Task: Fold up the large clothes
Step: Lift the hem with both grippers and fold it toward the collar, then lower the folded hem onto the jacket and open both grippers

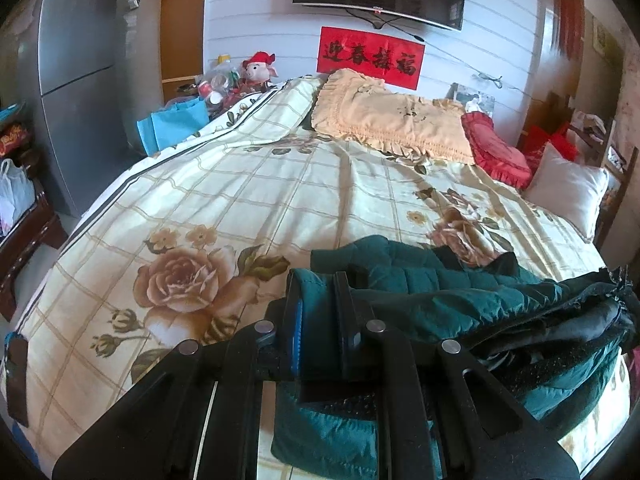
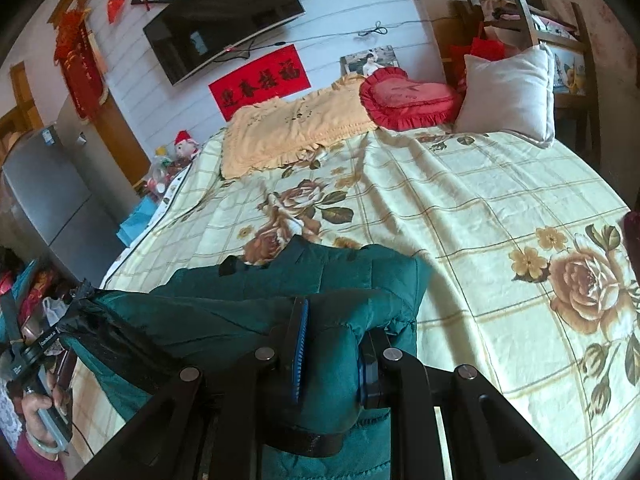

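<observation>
While lying over the floral bed (image 1: 248, 184), green jacket (image 1: 460, 292) being clenched by left hand-held gripper (image 1: 320, 300) and right hand-held gripper (image 2: 336, 320).

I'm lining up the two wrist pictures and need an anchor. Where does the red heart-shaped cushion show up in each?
Left wrist view: red heart-shaped cushion at upper right, right of the frilled yellow pillow.
Right wrist view: cushion at upper centre-right, between the yellow pillow and a white pillow.
Shared landmark: the red wall banner under the TV.
</observation>
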`<state>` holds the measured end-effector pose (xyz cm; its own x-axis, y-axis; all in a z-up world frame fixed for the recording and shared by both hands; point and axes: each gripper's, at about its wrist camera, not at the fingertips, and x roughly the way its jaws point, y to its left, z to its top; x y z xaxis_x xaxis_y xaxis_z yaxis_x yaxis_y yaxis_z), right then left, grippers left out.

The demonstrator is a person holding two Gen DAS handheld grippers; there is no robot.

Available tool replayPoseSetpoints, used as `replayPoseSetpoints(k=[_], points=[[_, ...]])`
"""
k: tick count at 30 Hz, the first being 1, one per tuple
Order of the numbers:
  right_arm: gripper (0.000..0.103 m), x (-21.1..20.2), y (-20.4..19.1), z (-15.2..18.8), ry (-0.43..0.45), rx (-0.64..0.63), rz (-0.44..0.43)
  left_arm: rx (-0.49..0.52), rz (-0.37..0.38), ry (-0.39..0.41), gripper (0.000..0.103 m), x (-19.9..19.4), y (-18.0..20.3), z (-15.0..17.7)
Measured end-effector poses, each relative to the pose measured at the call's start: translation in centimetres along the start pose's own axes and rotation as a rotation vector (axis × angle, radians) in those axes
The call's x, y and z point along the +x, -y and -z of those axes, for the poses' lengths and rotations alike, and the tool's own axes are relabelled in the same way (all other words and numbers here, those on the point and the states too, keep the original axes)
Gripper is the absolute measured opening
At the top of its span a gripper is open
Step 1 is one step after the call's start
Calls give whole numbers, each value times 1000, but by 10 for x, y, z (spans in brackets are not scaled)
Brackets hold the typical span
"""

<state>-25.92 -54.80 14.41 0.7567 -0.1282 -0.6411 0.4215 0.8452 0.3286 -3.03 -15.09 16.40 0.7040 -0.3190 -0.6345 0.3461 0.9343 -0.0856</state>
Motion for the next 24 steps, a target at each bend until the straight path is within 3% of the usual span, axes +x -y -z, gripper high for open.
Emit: replayPoseSetpoints(k=[9,24], points=[[17,48,6,-23,-24,30,50,-23,-54,-60,12,55,10,-19],[17,133,24,-20,-87,118,92,-6,-127,-125,13,125,21,-1]])
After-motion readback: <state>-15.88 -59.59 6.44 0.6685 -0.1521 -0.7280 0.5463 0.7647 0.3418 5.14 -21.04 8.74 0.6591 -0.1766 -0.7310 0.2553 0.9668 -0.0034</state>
